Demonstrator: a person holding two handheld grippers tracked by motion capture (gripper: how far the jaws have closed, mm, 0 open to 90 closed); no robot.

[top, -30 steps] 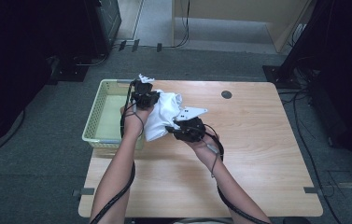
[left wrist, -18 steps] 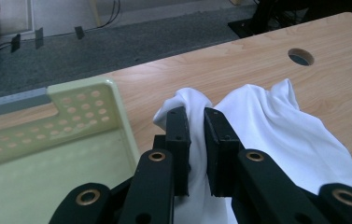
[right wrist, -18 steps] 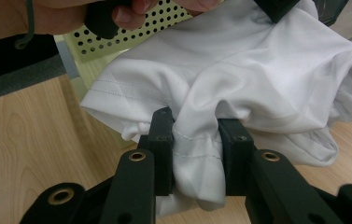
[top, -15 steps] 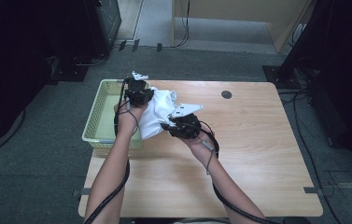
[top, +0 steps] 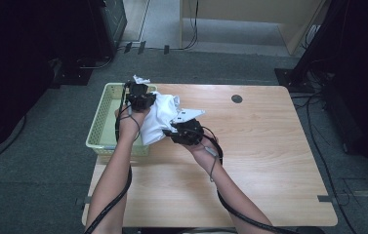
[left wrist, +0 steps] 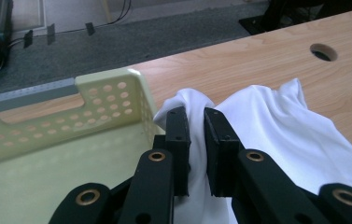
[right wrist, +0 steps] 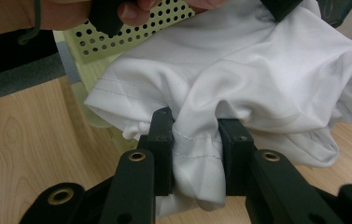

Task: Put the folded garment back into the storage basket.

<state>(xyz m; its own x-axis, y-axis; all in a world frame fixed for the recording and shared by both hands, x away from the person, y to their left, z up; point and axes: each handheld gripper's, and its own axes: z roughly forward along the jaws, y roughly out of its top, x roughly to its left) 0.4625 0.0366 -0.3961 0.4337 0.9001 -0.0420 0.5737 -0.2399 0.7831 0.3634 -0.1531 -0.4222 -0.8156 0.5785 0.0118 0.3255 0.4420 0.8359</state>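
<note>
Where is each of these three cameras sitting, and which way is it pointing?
High view: above the person's side, looking down on the wooden table; both forearms show.
Left gripper view: rides the left gripper, facing the pale green perforated plastic basket; black jaws pinch the white cloth garment.
Right gripper view: rides the right gripper, facing the garment; the other hand shows.
All share garment and basket.

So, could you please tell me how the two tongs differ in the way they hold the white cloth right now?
The left tongs pinch a thin fold of the white cloth beside the pale green basket, jaws nearly together. The right tongs grip a thicker, hemmed bunch, so their jaws stand wider apart. In the high view the left tongs are farther up the table, the right tongs nearer the person. Both are shut on the same cloth.
</note>
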